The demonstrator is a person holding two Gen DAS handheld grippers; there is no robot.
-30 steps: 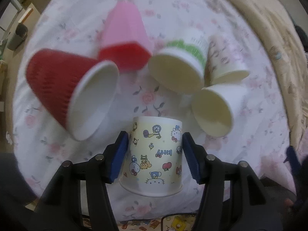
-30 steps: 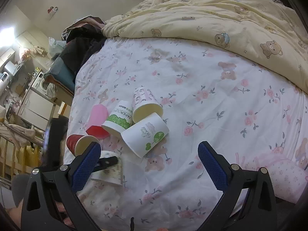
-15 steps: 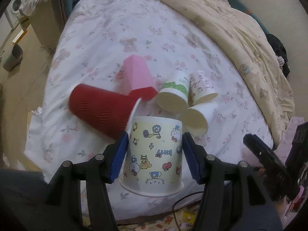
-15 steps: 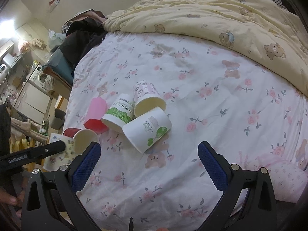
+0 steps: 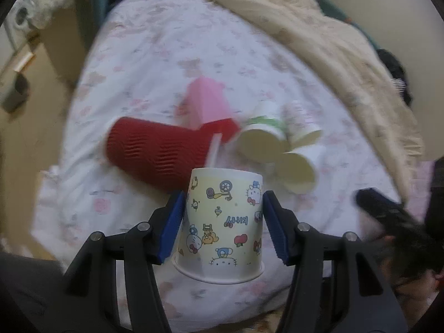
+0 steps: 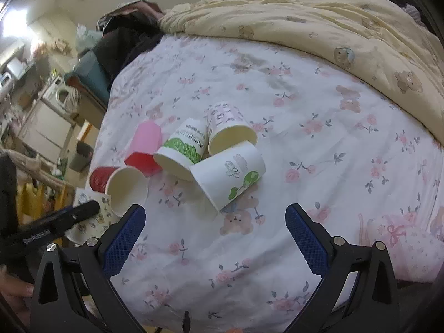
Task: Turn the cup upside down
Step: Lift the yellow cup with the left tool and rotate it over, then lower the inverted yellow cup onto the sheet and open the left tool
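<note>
In the left wrist view, our left gripper (image 5: pixel 223 222) is clenched on the cartoon-printed white paper cup (image 5: pixel 222 222), its blue pads pressing the side wall about midway up; the cup sits with its rolled rim toward the camera and its closed base pointing away, held in front of the ribbed red paper cup (image 5: pixel 155 152) that lies on its side on the floral white bedsheet (image 5: pixel 155 55). Behind the ribbed red cup lie a pink plastic cup (image 5: pixel 208 102) and a cluster of plain cream-mouthed paper cups (image 5: pixel 280 149). We judge the printed cup light, thin-walled and easy to crush, so a gentle mid-wall pinch suits it better than a hold near the soft rim. In the right wrist view, our right gripper (image 6: pixel 215 236) hangs wide apart and grasps nothing, just in front of the ribbed red cup's white mouth; the printed cup shows only partly, beside that red cup, behind the dark bar of the left gripper.
</note>
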